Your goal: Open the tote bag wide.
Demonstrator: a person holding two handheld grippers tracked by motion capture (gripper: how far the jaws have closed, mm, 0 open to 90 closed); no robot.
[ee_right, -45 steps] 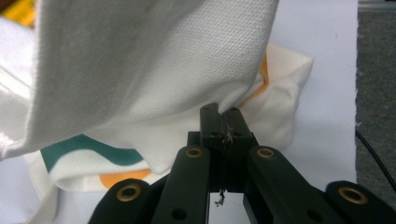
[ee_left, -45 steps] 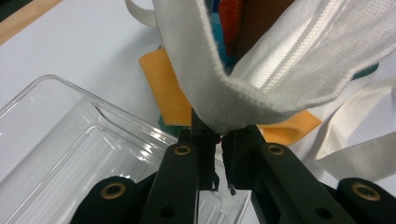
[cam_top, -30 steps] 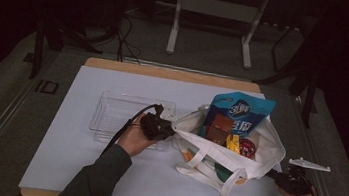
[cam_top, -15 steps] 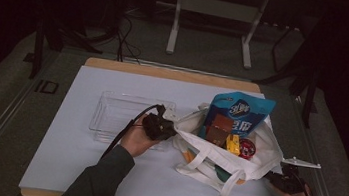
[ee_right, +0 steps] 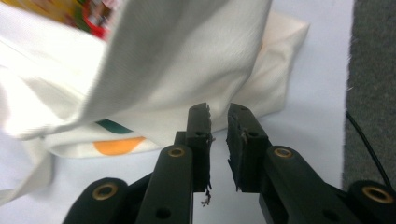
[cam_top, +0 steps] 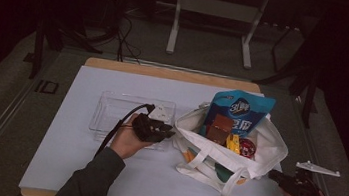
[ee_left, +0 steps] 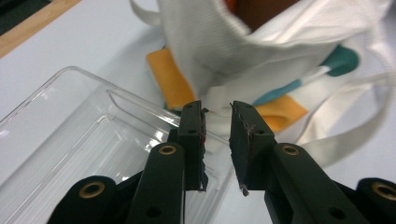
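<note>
A white tote bag (cam_top: 262, 154) lies open on the white table cover (cam_top: 78, 167), with a blue snack bag (cam_top: 239, 111), a brown box (cam_top: 219, 128) and small yellow and red packs inside. My left gripper (cam_top: 170, 133) sits at the bag's left rim, over the near right corner of a clear plastic tray (cam_top: 110, 110). In the left gripper view its jaws (ee_left: 217, 109) stand drawn together with a thin slit, nothing between them, just short of the bag's cloth (ee_left: 224, 51). My right gripper (cam_top: 274, 175) rests by the bag's right corner, shut and holding nothing (ee_right: 218, 112), with cloth (ee_right: 187, 60) just beyond.
The clear tray (ee_left: 70, 130) holds nothing. A bag handle loop (cam_top: 232, 183) trails toward the table's front edge. The grey floor (ee_right: 373, 70) starts just right of the table cover. Metal stand legs (cam_top: 173, 27) rise behind the table.
My right gripper has shifted slightly beside the bag's right corner. The left gripper has stayed at the bag's left rim.
</note>
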